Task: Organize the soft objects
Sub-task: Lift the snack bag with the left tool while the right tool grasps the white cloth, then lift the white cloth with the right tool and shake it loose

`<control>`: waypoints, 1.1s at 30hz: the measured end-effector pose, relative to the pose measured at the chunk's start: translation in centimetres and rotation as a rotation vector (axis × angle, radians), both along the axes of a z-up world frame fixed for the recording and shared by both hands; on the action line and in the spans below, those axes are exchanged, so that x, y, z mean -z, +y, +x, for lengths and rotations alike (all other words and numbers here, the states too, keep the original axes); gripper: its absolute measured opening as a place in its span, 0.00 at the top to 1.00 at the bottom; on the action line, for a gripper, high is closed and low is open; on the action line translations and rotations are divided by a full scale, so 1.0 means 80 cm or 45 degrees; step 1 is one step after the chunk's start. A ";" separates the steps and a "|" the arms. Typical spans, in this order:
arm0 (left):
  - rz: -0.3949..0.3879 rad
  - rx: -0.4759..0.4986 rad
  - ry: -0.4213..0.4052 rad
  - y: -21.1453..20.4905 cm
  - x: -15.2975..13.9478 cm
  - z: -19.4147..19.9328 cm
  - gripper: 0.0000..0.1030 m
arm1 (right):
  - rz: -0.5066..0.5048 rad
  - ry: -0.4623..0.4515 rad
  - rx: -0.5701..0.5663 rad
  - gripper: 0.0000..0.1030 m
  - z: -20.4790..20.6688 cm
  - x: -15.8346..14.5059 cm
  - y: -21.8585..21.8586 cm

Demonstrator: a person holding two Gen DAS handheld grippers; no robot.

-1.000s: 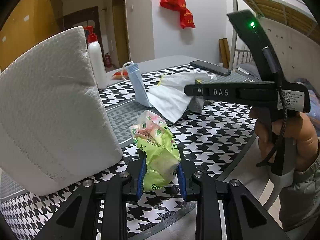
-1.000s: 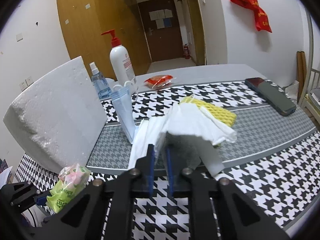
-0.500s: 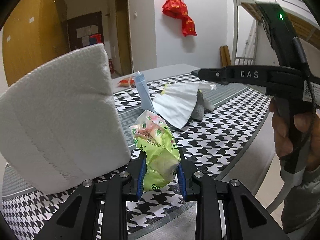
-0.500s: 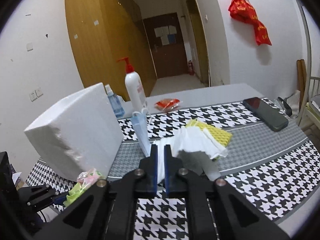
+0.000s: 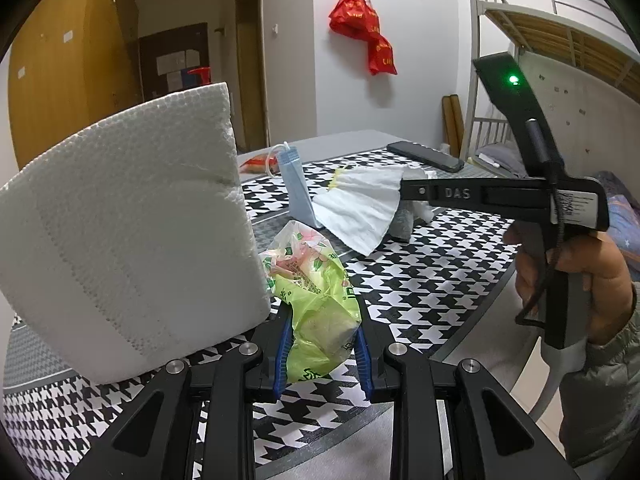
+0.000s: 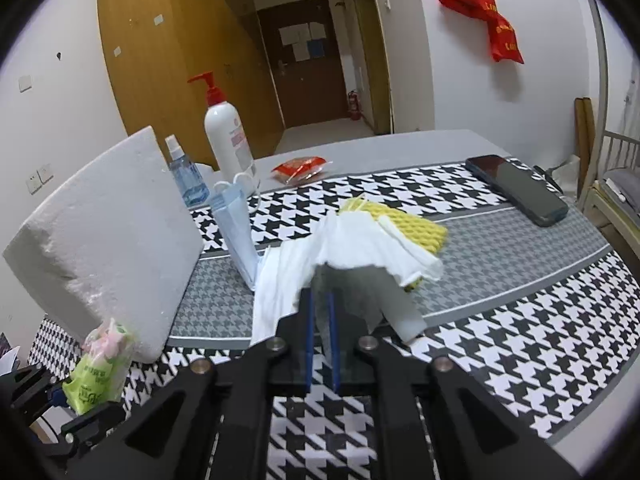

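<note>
Green tissue pack [image 5: 320, 316] upright between jaws; white cloth [image 6: 352, 248] – draped over yellow mesh [image 6: 408, 228].

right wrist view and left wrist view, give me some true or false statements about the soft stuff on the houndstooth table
1. The left gripper is clamped on a crinkled green plastic tissue packet. True.
2. The white pump bottle with a red top lies on its side. False: it stands upright.
3. The yellow foam mesh sleeve is partly covered by the white folded tissue sheets. True.
4. The dark flat phone rests on top of the big white foam block. False: it lies on the table cloth, far from the block.
5. The light blue face mask lies flat. False: it stands up on edge.
</note>
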State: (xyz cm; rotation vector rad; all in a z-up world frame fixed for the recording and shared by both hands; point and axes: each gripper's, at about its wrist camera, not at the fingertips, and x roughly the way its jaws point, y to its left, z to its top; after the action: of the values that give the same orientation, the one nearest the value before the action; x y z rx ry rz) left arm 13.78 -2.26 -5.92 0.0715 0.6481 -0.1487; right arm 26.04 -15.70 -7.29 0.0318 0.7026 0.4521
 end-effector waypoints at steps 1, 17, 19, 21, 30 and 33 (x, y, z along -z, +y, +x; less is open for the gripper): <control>-0.001 -0.002 0.003 0.000 0.001 0.001 0.72 | 0.001 0.004 0.001 0.68 0.003 0.001 0.001; -0.008 0.029 0.026 -0.004 0.011 0.013 0.72 | -0.130 -0.122 0.031 0.40 -0.012 -0.006 0.013; -0.011 0.029 0.027 -0.005 0.012 0.015 0.72 | -0.106 -0.105 0.010 0.40 -0.010 -0.007 0.011; -0.015 0.031 0.026 -0.006 0.013 0.016 0.72 | -0.070 -0.076 -0.006 0.40 -0.004 -0.006 0.011; -0.020 0.019 0.021 0.001 0.013 0.015 0.72 | 0.029 0.034 -0.053 0.59 0.026 0.002 0.017; -0.021 0.014 0.016 0.002 0.012 0.013 0.72 | 0.001 0.021 -0.058 0.82 0.026 0.003 0.024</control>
State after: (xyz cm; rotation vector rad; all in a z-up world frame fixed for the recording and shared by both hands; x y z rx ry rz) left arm 14.82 -2.10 -6.86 0.0581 0.6592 -0.1653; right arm 28.10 -13.79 -7.53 0.0199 0.7206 0.4965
